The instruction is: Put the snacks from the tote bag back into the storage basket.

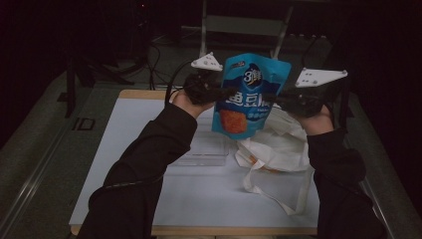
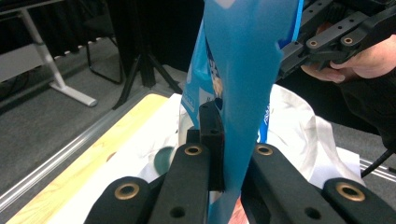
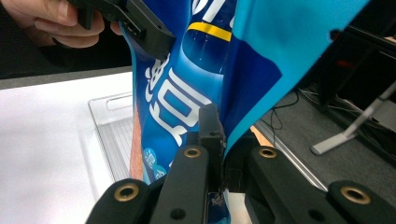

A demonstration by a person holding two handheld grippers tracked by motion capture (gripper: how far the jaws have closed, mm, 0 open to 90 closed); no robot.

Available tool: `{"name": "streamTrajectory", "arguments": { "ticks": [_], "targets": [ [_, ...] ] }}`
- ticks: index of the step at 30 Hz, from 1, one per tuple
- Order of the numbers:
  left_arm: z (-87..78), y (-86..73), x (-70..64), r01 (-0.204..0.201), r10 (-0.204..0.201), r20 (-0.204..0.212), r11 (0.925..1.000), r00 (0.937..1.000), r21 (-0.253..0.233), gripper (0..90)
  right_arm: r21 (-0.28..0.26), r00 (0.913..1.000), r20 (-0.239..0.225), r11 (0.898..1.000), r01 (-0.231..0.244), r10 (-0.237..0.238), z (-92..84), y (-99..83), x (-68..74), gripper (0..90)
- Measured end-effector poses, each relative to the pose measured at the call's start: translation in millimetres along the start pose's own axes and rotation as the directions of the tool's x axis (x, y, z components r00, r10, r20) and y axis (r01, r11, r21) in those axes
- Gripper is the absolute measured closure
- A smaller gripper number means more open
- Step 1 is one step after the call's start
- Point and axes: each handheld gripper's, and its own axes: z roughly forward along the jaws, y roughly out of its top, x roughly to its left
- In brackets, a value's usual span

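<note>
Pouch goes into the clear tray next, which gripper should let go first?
Probably the right gripper. The left gripper holds the blue pouch on the side above the clear tray; the right sits over the white bag.

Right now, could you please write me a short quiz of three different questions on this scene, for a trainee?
1. True or false: the blue snack pouch lies flat on the table.
2. Which gripper clamps the pouch? A) the left gripper alone B) the right gripper alone C) both, one on each side edge
3. Fill in: under the raised pouch, on the table, a clear plastic ___ sits beside a white cloth bag.

Key
1. False: it is held up in the air, upright.
2. C: each gripper view shows its jaws shut on a pouch edge.
3. tray
</note>
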Motion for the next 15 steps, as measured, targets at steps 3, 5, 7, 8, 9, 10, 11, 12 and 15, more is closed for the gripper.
{"name": "streamTrajectory", "arguments": {
  "ticks": [3,5,7,8,9,10,11,12,15],
  "targets": [
    [-7.1,-2.7,1.9,0.002,-0.002,-0.006,1.0,1.0,0.002,90.0,-0.001,0.9999,-0.011,1.0,0.005,-0.005,6.0,3.7,2.8,88.8],
    [-14.1,-5.6,4.1,0.001,-0.001,-0.013,1.0,0.9999,0.005,90.0,-0.004,0.9996,-0.026,1.0,0.013,-0.013,15.4,8.5,6.9,88.8],
    [-21.2,-9.1,6.3,0.001,-0.001,-0.022,1.0,0.9998,0.01,90.0,-0.003,0.9994,-0.03,1.0,0.017,-0.017,18.7,9.9,8.3,88.8],
    [-27.4,-12.5,8.6,0.004,-0.003,-0.026,1.0,0.9997,0.009,90.0,0.0,0.9989,-0.041,1.0,0.02,-0.02,25.7,13.2,11.5,88.8],
    [-30.5,-14.2,9.7,0.007,-0.006,-0.03,0.9999,0.9995,0.009,90.0,-0.001,0.9986,-0.047,1.0,0.023,-0.023,28.8,14.7,12.9,88.8],
    [-30.5,-14.2,9.7,0.007,-0.006,-0.03,0.9999,0.9995,0.009,90.0,-0.001,0.9986,-0.047,1.0,0.023,-0.023,28.8,14.7,12.9,88.8],
    [-32.7,-15.5,10.6,0.009,-0.009,-0.03,0.9999,0.9995,0.009,90.0,0.0,0.9982,-0.053,1.0,0.028,-0.028,34.0,17.3,15.3,88.8],
    [-35.8,-17.4,11.6,0.01,-0.009,-0.034,0.9999,0.9994,0.006,90.0,0.0,0.9982,-0.053,1.0,0.028,-0.028,34.0,17.3,15.3,88.8],
    [-47.1,-26.1,15.7,0.016,-0.016,-0.06,0.9999,0.9981,0.005,90.0,0.0,0.9969,-0.073,1.0,0.03,-0.03,46.2,22.3,20.8,88.8]
  ]
}}
